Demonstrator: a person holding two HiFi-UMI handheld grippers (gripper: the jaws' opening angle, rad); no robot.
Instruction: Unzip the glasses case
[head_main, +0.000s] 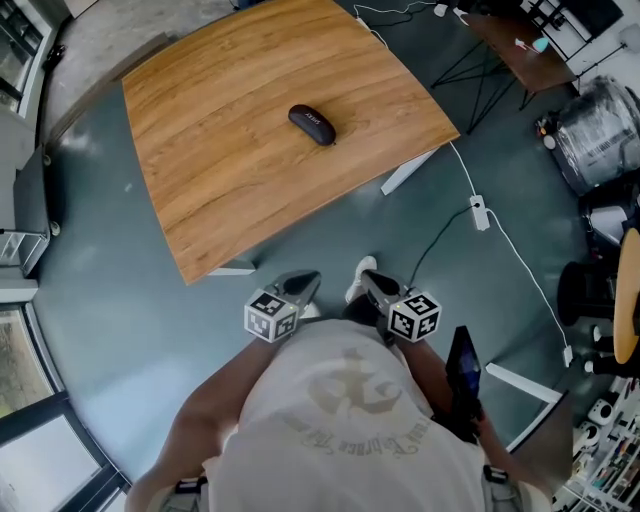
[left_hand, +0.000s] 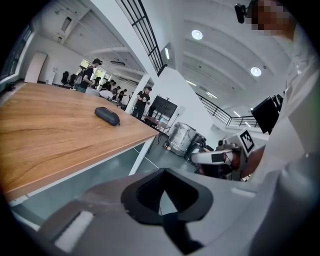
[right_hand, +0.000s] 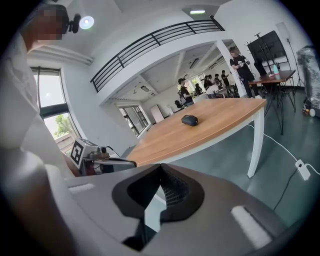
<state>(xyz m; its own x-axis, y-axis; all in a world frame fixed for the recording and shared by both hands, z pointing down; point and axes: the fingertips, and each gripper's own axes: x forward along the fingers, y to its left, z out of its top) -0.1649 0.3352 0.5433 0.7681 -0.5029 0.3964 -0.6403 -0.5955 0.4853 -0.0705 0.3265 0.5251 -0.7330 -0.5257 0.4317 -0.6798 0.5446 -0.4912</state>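
On the light wooden worktop (head_main: 220, 170) lies a dark oval glasses case (head_main: 312, 124), well apart from both claws. The left claw (head_main: 300, 285) and the right claw (head_main: 378, 288) are closed together, holding nothing.

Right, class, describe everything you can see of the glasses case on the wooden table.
The glasses case is a dark, oblong pod with rounded ends and a domed top, matt-looking. It appears closed; its zip is too small to make out. A faint pale mark on top is unreadable. It lies flat and alone near the middle of the wooden table, set diagonally in the head view. Only the table touches it; the left tool and right tool are held short of the table.
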